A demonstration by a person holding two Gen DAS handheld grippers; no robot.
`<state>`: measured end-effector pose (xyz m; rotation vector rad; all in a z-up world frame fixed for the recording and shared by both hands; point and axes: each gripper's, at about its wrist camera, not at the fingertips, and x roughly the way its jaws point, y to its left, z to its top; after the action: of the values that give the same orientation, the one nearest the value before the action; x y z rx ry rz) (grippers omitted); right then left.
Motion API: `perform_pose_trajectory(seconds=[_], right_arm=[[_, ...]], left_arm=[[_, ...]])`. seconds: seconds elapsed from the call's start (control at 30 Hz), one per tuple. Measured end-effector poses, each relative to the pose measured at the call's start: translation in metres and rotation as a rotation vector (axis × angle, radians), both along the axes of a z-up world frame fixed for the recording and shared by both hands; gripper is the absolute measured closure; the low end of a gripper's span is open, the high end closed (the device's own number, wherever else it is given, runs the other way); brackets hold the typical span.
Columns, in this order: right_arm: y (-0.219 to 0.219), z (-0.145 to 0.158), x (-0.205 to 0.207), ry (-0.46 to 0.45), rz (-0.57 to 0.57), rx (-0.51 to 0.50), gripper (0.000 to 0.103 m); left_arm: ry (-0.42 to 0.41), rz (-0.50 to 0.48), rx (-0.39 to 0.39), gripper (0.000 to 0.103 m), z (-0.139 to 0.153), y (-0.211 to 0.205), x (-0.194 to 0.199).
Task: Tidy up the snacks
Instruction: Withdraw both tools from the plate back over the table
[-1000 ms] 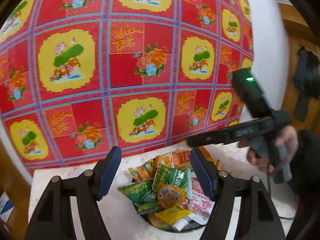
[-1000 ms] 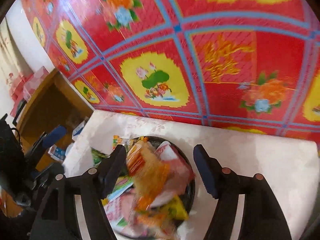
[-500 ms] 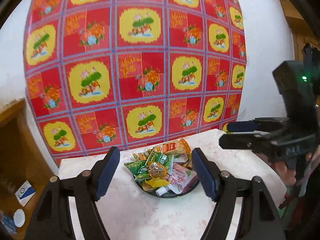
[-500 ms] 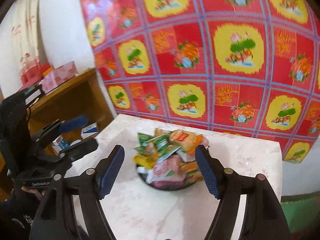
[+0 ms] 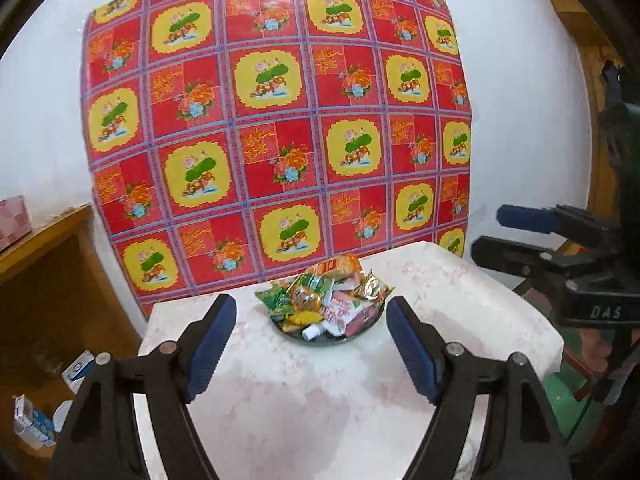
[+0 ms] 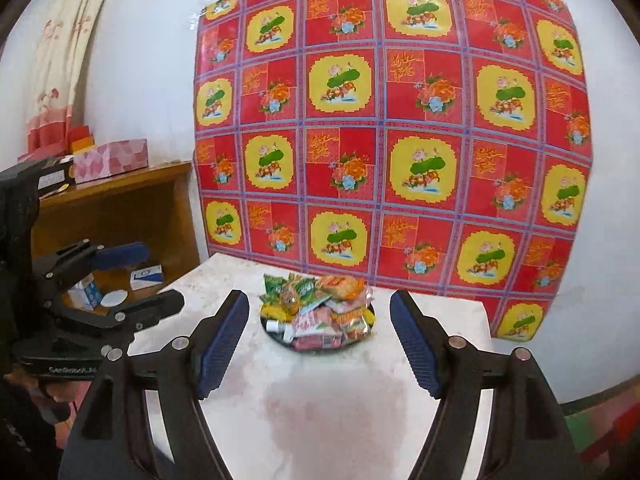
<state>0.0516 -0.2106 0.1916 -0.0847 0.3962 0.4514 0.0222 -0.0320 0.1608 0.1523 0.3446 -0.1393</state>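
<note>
A dark round plate [image 5: 362, 335] heaped with snack packets [image 5: 326, 294] stands near the back of a white marble table [image 5: 320, 400]; it also shows in the right wrist view [image 6: 362, 342], with the snack packets [image 6: 320, 304] on it. My left gripper [image 5: 312, 340] is open and empty, held back from the plate above the table. My right gripper [image 6: 320, 340] is open and empty, also back from the plate. Each gripper shows in the other's view: the right one [image 5: 516, 236] at right, the left one [image 6: 148, 280] at left.
A red and yellow floral sheet [image 5: 280, 128] hangs on the white wall behind the table. A wooden shelf unit [image 6: 112, 208] stands left of the table, with a pink tissue box [image 6: 110, 160] on top and small cartons [image 6: 146, 276] inside.
Both grippers have pulled back and up from close over the plate, so the whole table and wall now show. Both stay open and empty.
</note>
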Motion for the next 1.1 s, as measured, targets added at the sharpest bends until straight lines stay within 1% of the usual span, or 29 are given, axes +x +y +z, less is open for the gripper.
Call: perform_pose_trajectory(seconds=[0.1, 0.17, 0.27, 0.37, 0.47, 0.63, 0.77, 0.83, 0.9, 1.0, 1.1], right_arm=[[-0.002, -0.008, -0.018, -0.008, -0.006, -0.01, 0.028], [-0.002, -0.014, -0.029, -0.022, -0.02, -0.018, 0.028], [0.0, -0.026, -0.046, -0.033, -0.019, -0.025, 0.028], [0.002, -0.039, -0.057, -0.039, -0.021, -0.024, 0.028], [0.003, -0.052, -0.061, -0.022, -0.022, -0.016, 0.028], [0.005, -0.076, -0.047, 0.066, -0.036, 0.015, 0.028], [0.002, -0.099, -0.024, 0.183, -0.041, 0.06, 0.028], [0.002, -0.112, -0.014, 0.216, -0.052, 0.039, 0.028], [0.004, -0.124, -0.004, 0.238, -0.062, -0.006, 0.028], [0.006, -0.134, 0.011, 0.275, -0.1, -0.059, 0.028], [0.006, -0.139, 0.03, 0.304, -0.14, -0.076, 0.028]], left_arm=[[-0.011, 0.033, 0.002, 0.022, -0.007, -0.001, -0.014], [-0.01, 0.045, -0.014, 0.022, -0.013, 0.001, -0.022], [0.012, 0.055, -0.039, 0.022, -0.024, 0.004, -0.028], [0.026, 0.077, -0.045, 0.022, -0.037, 0.005, -0.031], [0.06, 0.071, -0.051, 0.022, -0.051, 0.005, -0.027], [0.136, 0.071, -0.081, 0.022, -0.073, 0.007, -0.012], [0.195, 0.051, -0.061, 0.022, -0.096, 0.004, 0.0], [0.222, 0.048, -0.057, 0.022, -0.107, 0.003, 0.009], [0.248, 0.057, -0.056, 0.022, -0.115, 0.004, 0.021], [0.304, 0.069, -0.063, 0.022, -0.127, 0.006, 0.04], [0.345, 0.081, -0.079, 0.022, -0.133, 0.01, 0.061]])
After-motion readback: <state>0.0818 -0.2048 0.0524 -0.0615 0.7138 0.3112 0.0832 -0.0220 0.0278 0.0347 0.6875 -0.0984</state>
